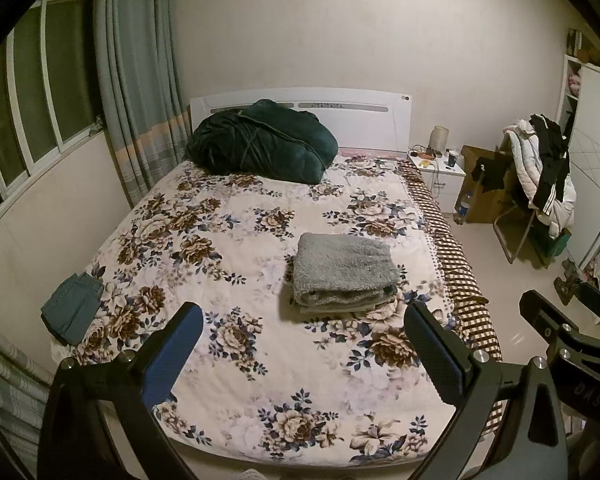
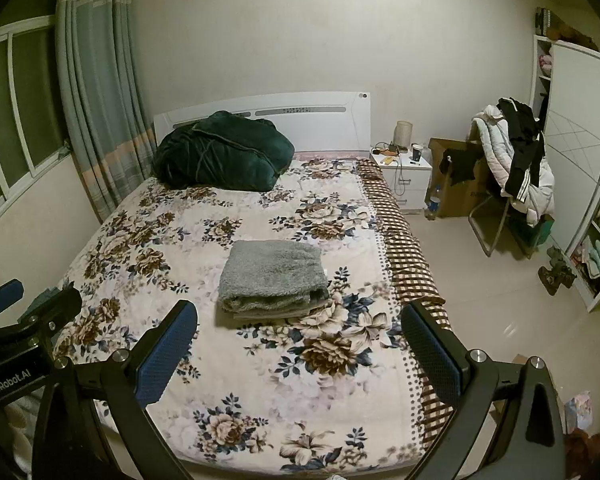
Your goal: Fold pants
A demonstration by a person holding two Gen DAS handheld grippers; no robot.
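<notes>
Pants [image 1: 342, 274] (seemingly folded) on floral bed [image 1: 228, 216]

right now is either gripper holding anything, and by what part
Nothing is held. The left gripper and right gripper are both open and empty, above the bed's near end; the folded grey pants lie untouched on the floral bedspread.

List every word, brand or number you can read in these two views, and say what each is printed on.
"GenRobot.AI": on the left gripper body, seen in the right wrist view.
"DAS": faint, on the right gripper body; possibly incomplete.
Water bottle label and cardboard box print: too small to read.
</notes>
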